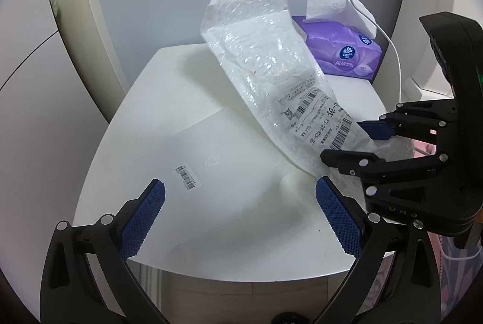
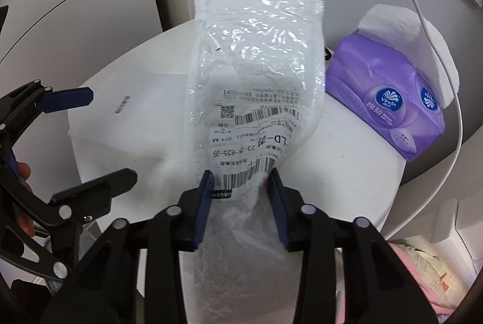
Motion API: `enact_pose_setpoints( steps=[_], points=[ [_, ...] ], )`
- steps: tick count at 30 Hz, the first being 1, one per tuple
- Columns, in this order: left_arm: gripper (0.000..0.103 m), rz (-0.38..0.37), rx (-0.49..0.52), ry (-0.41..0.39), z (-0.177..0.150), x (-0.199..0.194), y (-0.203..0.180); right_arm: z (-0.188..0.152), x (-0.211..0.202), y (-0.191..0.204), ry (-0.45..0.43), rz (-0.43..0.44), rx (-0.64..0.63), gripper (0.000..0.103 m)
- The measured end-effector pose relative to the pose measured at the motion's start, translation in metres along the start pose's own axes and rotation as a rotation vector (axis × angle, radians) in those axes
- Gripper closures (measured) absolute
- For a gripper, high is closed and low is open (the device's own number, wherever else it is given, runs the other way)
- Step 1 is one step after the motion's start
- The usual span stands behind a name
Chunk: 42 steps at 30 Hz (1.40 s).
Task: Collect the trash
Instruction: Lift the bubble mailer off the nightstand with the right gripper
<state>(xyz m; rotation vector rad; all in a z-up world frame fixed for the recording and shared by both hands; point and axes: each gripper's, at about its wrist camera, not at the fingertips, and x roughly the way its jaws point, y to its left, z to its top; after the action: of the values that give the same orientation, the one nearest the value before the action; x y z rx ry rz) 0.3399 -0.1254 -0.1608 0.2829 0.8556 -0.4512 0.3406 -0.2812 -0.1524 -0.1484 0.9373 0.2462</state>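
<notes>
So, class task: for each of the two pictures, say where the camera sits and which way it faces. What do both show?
Left wrist: sits on the left gripper, looks forward over the table; its open blue pads frame the view, the right gripper enters from the right.
Right wrist: sits on the right gripper, looks along the mailer it pinches; the left gripper appears at left.
Shared: mailer, tissue pack, cable, table.

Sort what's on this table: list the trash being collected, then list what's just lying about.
Trash for the job:
bubble mailer, gripped by the right gripper
flat white bag, under the open left gripper

Lying about:
tissue pack
white cable
</notes>
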Motion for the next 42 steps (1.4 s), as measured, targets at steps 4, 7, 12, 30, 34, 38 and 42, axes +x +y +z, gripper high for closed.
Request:
enact_pose_setpoints(
  steps=[4,7,12,30,34,38,42],
  points=[
    [0.006,0.008,-0.01,-0.005,0.0,-0.008,0.002,0.004,-0.012,0.0,-0.027,0.006,0.013,0.081],
    [0.006,0.011,-0.018,-0.014,0.0,-0.017,0.003,0.006,-0.024,0.001,-0.049,0.026,0.027,0.083],
    [0.006,0.019,-0.024,-0.034,0.001,-0.038,0.001,0.007,-0.049,0.009,-0.087,0.041,0.017,0.084],
    [0.006,0.062,-0.066,-0.096,-0.031,-0.139,-0.002,-0.025,-0.142,0.034,-0.196,0.072,-0.004,0.085],
    [0.006,0.077,-0.073,-0.117,-0.039,-0.164,-0.001,-0.028,-0.144,0.051,-0.21,0.075,-0.018,0.085],
    [0.006,0.099,-0.084,-0.128,-0.05,-0.186,0.006,-0.032,-0.159,0.071,-0.229,0.091,-0.038,0.085],
    [0.006,0.123,-0.104,-0.135,-0.063,-0.207,0.013,-0.038,-0.173,0.094,-0.243,0.108,-0.063,0.085]
  ],
)
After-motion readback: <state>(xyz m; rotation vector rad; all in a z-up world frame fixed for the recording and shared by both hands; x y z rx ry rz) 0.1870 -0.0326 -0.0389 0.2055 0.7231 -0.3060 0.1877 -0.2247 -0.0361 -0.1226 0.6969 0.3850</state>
